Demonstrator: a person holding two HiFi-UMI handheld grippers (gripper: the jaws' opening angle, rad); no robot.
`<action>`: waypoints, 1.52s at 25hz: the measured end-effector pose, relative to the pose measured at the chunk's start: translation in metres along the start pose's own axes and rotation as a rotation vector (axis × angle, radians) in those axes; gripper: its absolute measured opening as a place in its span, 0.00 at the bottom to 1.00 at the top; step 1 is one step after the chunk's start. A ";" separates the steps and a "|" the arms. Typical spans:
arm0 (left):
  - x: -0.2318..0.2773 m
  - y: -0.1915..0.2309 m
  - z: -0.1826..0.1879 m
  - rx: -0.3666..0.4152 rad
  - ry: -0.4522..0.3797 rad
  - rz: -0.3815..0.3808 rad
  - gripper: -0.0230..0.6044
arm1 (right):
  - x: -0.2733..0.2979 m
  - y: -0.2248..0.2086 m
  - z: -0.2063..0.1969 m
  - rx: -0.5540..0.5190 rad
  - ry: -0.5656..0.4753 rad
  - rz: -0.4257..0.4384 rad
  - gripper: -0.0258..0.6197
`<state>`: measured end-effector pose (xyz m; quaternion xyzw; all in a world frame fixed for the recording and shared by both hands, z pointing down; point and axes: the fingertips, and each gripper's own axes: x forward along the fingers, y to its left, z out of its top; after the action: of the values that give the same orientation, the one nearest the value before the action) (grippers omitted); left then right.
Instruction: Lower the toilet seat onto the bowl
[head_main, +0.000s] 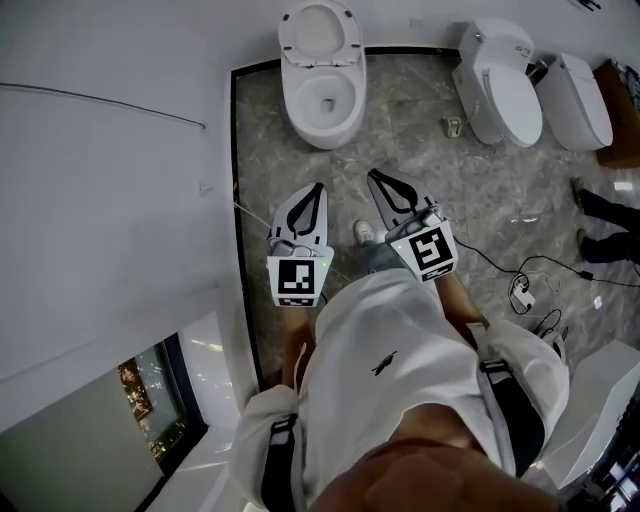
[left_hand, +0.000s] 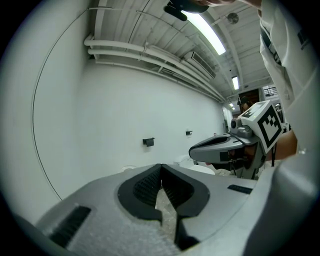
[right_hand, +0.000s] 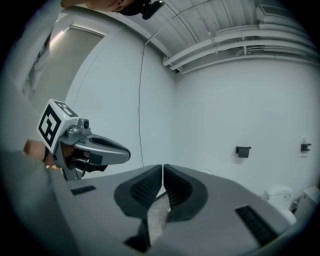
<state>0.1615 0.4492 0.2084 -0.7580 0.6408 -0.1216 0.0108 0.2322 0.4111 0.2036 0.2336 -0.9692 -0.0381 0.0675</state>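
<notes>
- Grey stone floor runs up the head view beside a white wall on the left.
- At top centre the toilet seat stands raised behind the open bowl.
- The toilet's long axis runs straight up the frame, with the hinge at the far end.
- Your left gripper and right gripper both point up the frame toward it. Each has its jaws pressed together with nothing between them.
- Both stop well short of the bowl's near rim. The left lines up almost directly below the bowl and the right sits slightly to its right, so the left looks better placed.
- You would likely have to reach over the bowl to the seat's top edge.
- Two closed toilets at upper right and the cables at right lie well apart from that path.
</notes>
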 end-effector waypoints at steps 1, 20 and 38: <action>0.008 0.002 0.001 -0.001 0.005 0.000 0.08 | 0.004 -0.007 0.000 0.006 0.000 0.001 0.09; 0.114 0.025 0.030 0.003 0.012 0.045 0.08 | 0.060 -0.104 0.011 0.004 -0.030 0.038 0.09; 0.174 0.084 0.027 0.006 -0.005 0.020 0.08 | 0.129 -0.145 0.004 0.016 -0.002 -0.013 0.09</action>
<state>0.1111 0.2608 0.1973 -0.7516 0.6481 -0.1215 0.0161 0.1827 0.2229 0.1985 0.2404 -0.9681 -0.0311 0.0642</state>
